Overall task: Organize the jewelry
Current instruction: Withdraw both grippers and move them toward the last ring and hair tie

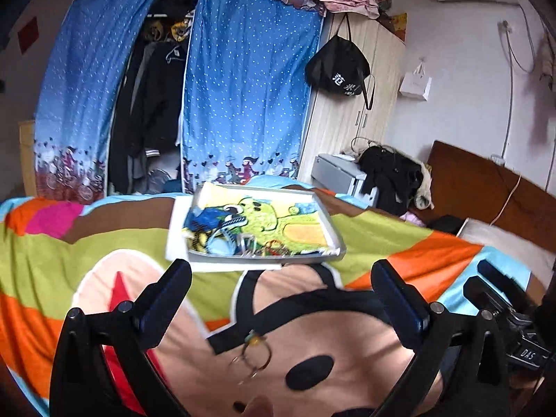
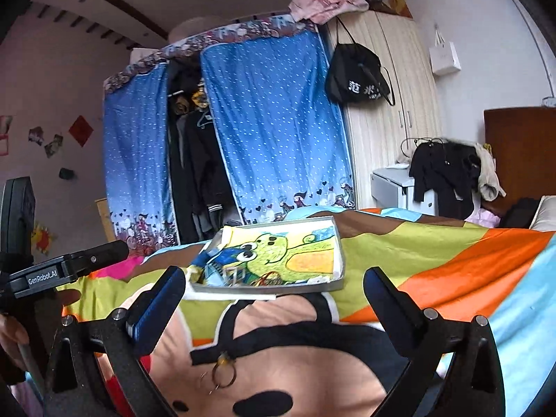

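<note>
- Two grippers, left gripper (image 1: pixel 281 292) and right gripper (image 2: pixel 274 299), fingers spread wide, holding nothing.
- Small gold-coloured ring jewelry (image 1: pixel 255 352) lies on the cartoon-print bedspread (image 1: pixel 399 239) at 6 o'clock.
- Shallow grey tray with frog-picture lining (image 1: pixel 338 243) sits at 12 o'clock.

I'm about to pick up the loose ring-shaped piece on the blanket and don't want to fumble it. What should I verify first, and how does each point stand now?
1. Left hand-held gripper open: ok.
2. Right hand-held gripper open: ok.
3. Ring piece lies free on the blanket, nothing on top: ok.
4. Ring piece sits between the fingers in both wrist views: ok.
5. Tray in view beyond it, with jewelry piled at its near edge and bare space further back: ok.
6. Whether the ring piece is one item or several linked: cannot tell, blurred.
</note>
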{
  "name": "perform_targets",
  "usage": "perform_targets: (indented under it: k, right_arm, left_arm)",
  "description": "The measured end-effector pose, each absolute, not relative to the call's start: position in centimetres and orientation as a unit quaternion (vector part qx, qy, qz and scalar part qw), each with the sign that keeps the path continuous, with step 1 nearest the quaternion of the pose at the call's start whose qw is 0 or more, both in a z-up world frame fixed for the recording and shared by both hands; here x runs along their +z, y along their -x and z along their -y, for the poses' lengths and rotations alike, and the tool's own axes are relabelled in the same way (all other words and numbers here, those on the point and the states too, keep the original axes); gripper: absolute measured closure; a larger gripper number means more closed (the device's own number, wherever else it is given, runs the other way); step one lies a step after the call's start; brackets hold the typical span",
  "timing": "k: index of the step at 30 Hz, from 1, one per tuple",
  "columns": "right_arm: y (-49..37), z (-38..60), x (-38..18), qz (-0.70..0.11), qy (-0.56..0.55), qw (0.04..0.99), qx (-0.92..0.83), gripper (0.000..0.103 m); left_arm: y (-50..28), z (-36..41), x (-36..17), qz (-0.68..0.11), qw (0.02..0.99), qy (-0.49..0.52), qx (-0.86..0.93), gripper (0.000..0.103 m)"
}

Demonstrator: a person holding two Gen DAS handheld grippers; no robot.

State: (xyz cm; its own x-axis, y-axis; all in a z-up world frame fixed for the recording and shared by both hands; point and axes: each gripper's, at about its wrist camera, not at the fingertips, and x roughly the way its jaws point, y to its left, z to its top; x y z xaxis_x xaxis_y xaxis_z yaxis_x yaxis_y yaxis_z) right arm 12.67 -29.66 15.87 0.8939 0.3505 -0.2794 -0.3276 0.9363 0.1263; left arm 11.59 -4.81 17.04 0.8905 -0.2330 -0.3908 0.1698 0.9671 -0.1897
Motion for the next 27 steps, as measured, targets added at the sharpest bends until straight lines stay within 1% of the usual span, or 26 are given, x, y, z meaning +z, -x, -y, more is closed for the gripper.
perform_targets:
  k: [3, 7, 16, 27]
  right_arm:
    - [-10.4, 28.7, 15.1, -0.149, -0.022, 0.973, 0.175, 0.000]
    - [-8.5, 27.9, 13.2, -0.166, -0.034, 0.970, 0.173, 0.000]
    - [-6.5, 26.5, 8.5, -0.211, -0.029, 0.966, 0.149, 0.000]
    - [-6.3, 25.1, 3.6, -0.285, -0.016, 0.946, 0.151, 0.000]
  left_arm:
    - [-9.6, 4.7, 15.8, -0.214, 0.970, 0.060, -0.100, 0.002]
    - [-8.0, 4.3, 13.5, -0.225, 0.969, 0.050, -0.093, 0.002]
    - [-5.6, 2.6, 7.6, -0.251, 0.964, 0.023, -0.081, 0.002]
    - [-6.4, 1.1, 1.2, -0.341, 0.936, 0.013, -0.085, 0.002]
